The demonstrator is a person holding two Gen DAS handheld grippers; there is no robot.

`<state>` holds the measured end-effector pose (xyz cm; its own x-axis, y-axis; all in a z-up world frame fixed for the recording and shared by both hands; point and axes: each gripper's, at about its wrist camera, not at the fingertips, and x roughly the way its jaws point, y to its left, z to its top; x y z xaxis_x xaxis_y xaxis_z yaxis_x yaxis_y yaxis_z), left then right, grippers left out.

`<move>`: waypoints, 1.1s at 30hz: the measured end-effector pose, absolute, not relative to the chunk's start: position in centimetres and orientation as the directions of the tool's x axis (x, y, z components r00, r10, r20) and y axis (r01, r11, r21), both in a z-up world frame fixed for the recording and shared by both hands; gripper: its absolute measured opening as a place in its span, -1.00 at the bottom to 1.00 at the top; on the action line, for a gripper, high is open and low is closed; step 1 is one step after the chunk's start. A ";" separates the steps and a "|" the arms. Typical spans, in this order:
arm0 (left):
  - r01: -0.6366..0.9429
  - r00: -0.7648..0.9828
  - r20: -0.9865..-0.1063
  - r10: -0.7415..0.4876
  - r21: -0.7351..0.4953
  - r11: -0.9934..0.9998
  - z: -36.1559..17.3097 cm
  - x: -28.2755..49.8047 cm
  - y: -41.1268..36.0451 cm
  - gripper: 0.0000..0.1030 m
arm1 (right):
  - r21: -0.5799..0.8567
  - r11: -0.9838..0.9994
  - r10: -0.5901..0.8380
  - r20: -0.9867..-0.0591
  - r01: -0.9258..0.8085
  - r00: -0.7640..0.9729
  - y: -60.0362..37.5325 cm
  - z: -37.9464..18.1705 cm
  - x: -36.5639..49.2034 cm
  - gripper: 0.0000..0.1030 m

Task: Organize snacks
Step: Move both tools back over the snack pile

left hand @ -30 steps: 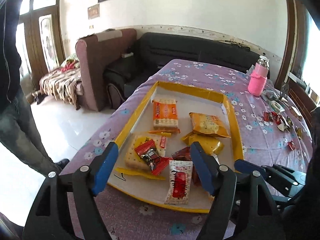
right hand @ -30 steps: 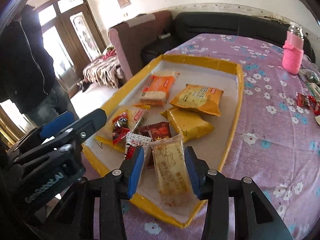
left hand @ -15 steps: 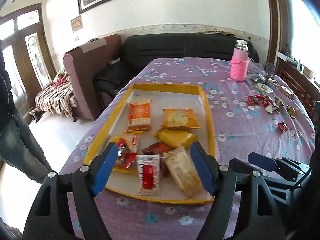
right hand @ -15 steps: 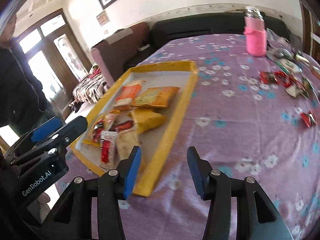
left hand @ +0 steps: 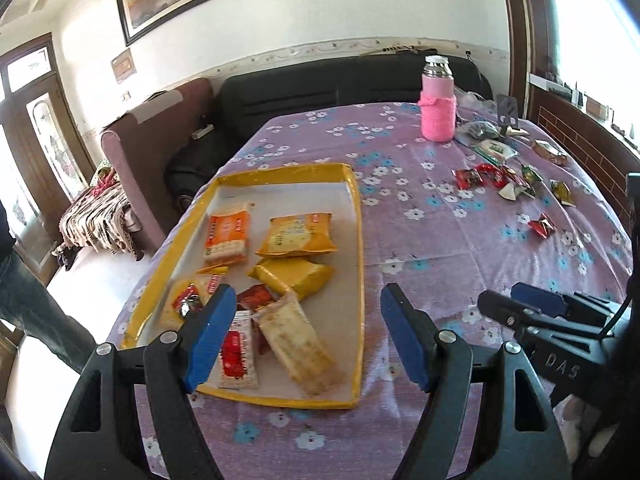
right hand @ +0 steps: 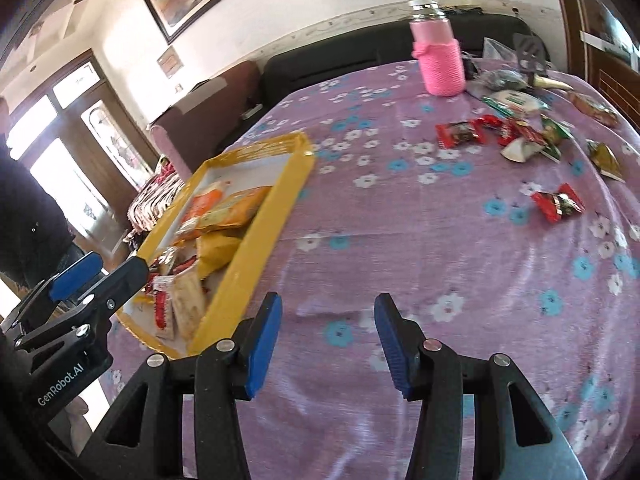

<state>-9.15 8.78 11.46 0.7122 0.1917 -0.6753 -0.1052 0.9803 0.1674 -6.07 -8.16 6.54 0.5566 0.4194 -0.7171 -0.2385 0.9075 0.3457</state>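
A yellow-rimmed tray (left hand: pixel 357 240) on the purple flowered tablecloth holds several snack packets: an orange cracker pack (left hand: pixel 226 236), two yellow bags (left hand: pixel 298 234), a clear-wrapped pale biscuit bar (left hand: pixel 298 344) and small red packets. My left gripper (left hand: pixel 308 332) is open and empty over the tray's near edge. My right gripper (right hand: pixel 326 334) is open and empty over bare cloth, just right of the tray (right hand: pixel 260 224). Loose snacks lie at the far right: a red packet (right hand: pixel 558 204) and a cluster of red and green ones (right hand: pixel 500 132).
A pink-sleeved bottle (left hand: pixel 437 100) stands at the table's far end, with wrappers and bags beside it. A dark sofa and a brown armchair stand beyond the table. A person in dark clothes stands at the left (right hand: pixel 24 216).
My right gripper let go of the clear-wrapped biscuit bar in the tray, opened and swung right over the bare cloth. My left gripper view shifted right too.
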 end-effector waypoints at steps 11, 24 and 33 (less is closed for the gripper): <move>-0.048 0.696 -0.703 0.147 0.158 0.986 10.7 -8.2 6.6 0.45 | 0.331 0.936 0.337 -0.733 -0.123 0.591 -14.7 6.1 -5.2 -0.03; 0.109 0.631 -0.773 -0.060 0.012 0.994 8.8 -6.5 3.8 0.44 | 0.205 0.968 0.076 -0.788 0.144 0.612 -27.4 6.3 1.4 0.08; 0.099 0.609 -0.789 -0.081 -0.027 0.995 8.2 -5.6 4.4 0.44 | 0.163 0.979 0.047 -0.762 0.122 0.646 -25.1 6.4 12.8 0.07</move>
<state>-5.58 4.43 8.21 0.6089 -0.0815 -0.7891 0.0987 0.9948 -0.0265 12.83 -25.07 6.38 0.6455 0.0467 -0.7623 0.1220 0.9790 0.1634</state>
